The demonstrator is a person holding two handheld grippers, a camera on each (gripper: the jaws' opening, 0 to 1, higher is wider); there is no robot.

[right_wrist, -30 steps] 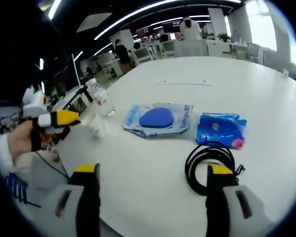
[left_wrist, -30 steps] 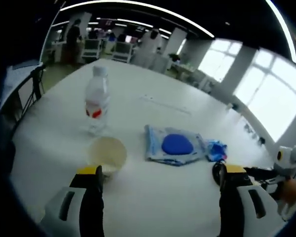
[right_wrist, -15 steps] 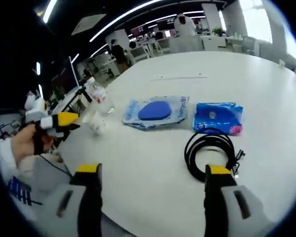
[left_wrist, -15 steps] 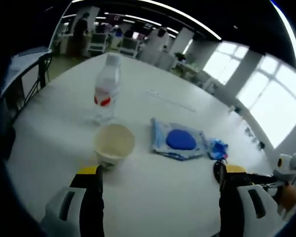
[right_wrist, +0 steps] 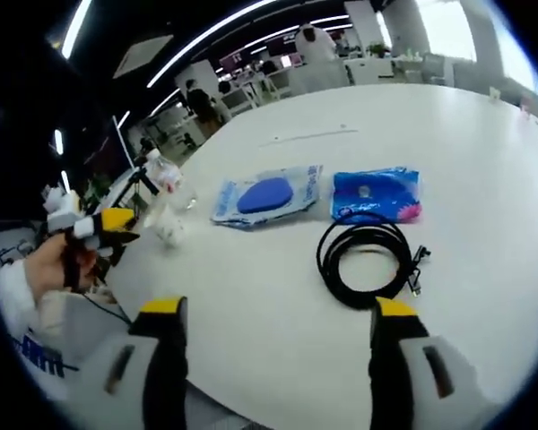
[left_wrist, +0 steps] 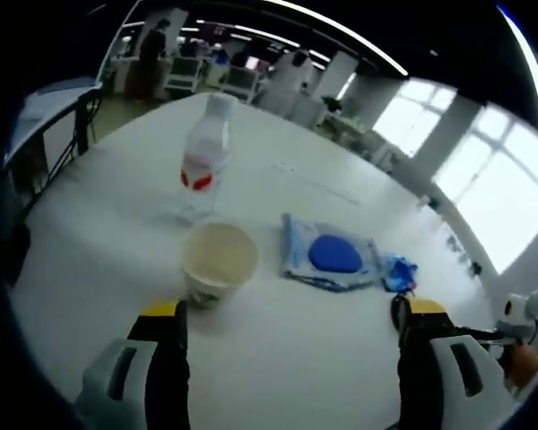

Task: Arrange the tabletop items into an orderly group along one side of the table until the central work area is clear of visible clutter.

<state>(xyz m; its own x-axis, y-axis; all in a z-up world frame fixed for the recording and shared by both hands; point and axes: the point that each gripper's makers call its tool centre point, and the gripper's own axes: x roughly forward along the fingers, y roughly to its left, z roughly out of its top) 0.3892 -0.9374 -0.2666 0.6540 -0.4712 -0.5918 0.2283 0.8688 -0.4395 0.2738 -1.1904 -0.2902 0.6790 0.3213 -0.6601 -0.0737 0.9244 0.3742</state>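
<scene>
Left claw [left_wrist: 287,331]: jaws spread wide, nothing between them, hovering over the near edge of the white bench [left_wrist: 278,385]. Paper cup [left_wrist: 219,262] sits upright just ahead of the left jaw, open top facing up. Clear water bottle [left_wrist: 203,164] with red label stands upright just behind the cup, close but not clearly touching. To the right of the cup lies a flat clear packet with a blue pad inside [left_wrist: 334,256]; a crumpled blue wrapper [left_wrist: 396,271] lies at its right end, touching or nearly so.

Right claw [right_wrist: 273,358]: jaws also wide apart, empty, above the bench near its front edge. Coiled black cable [right_wrist: 366,262] lies on the bench ahead of the right jaw, plug end to its right. Blue wrapper sits just behind the coil, about touching it. The packet with the blue pad is to the left of the wrapper, a small gap between. Cup and bottle are further left near the bench edge, small and blurred here. The left claw, held in a hand [right_wrist: 49,267], comes in at far left.
</scene>
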